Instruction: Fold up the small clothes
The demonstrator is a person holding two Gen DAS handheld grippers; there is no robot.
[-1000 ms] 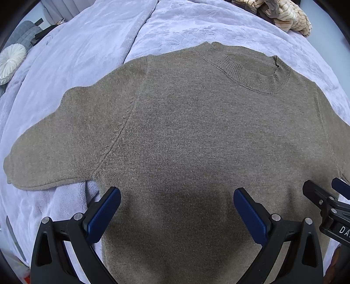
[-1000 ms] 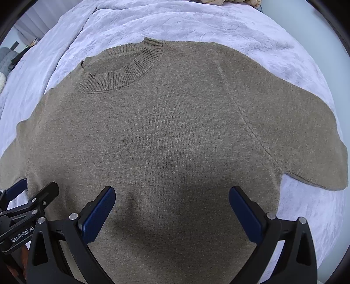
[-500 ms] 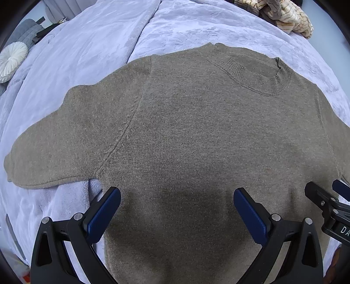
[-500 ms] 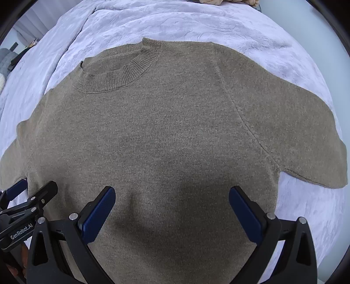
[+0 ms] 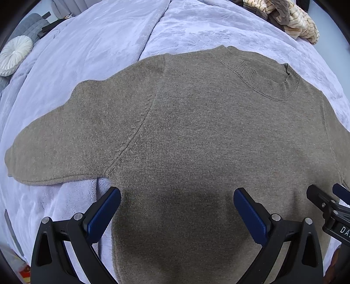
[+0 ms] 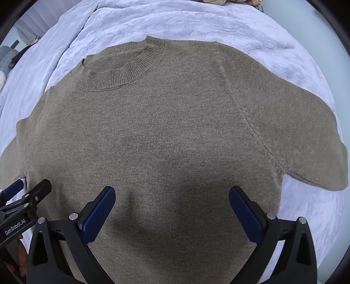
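1. A brown knit sweater is lying flat on a lavender blanket, directly ahead of and beneath both tongs.
2. Its ribbed collar is pointing away from the tongs, sleeves spreading sideways.
3. The left tongs and right tongs are gaping wide, gripping nothing.
4. "GenRobot.AI" is showing on the left tongs in the right wrist view.

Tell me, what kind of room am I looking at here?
Most likely a bedroom. A brown knit sweater lies spread flat on a plush lavender bedspread, a round white cushion sits at the far left, and more clothes are heaped at the far edge.
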